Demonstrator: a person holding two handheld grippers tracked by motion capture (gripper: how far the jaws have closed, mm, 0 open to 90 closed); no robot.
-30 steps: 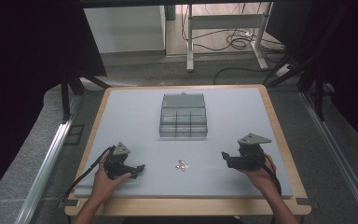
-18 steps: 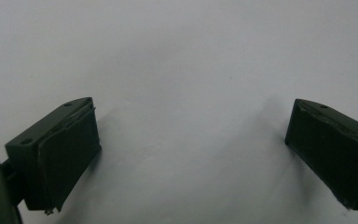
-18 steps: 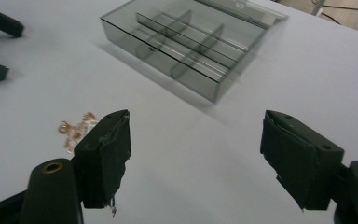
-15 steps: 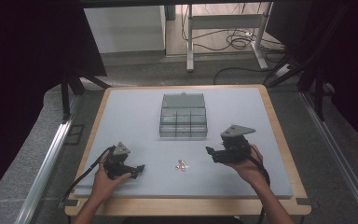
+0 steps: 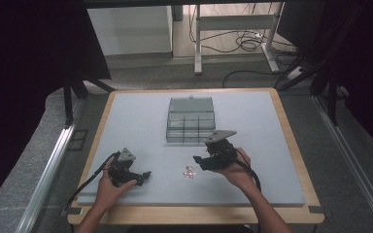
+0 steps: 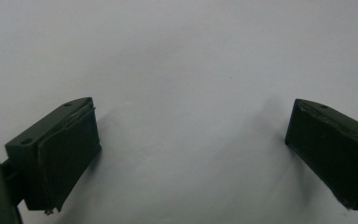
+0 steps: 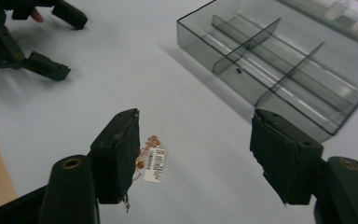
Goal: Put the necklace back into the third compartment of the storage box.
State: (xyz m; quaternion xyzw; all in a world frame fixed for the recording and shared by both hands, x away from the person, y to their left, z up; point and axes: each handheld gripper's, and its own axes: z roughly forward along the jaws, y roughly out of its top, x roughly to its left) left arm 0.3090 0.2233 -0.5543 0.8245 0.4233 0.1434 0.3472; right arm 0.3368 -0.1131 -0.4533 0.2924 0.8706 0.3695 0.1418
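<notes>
A small copper-coloured piece with a white tag (image 5: 190,171) lies on the grey mat (image 5: 141,121) near the front middle. In the right gripper view the tagged piece (image 7: 151,161) sits on the mat just past the left jaw's tip. My right gripper (image 5: 197,163) hovers just right of it, pointing left. Its jaws (image 7: 196,140) are open and have just been closing, with nothing pressed between them. My left gripper (image 5: 144,175) rests at the front left. Its jaws (image 6: 191,135) stand wide open over bare mat.
A clear plastic box (image 5: 190,121) with dividers and a raised lid sits at the mat's middle back, close behind the right gripper; its near corner (image 7: 279,60) is right of the jaws. The wooden table rim (image 5: 291,145) frames the mat. The left gripper (image 7: 70,44) faces the right one.
My right gripper has moved left from the front right of the mat to just beside the tagged piece. The left gripper has stayed where it was.
</notes>
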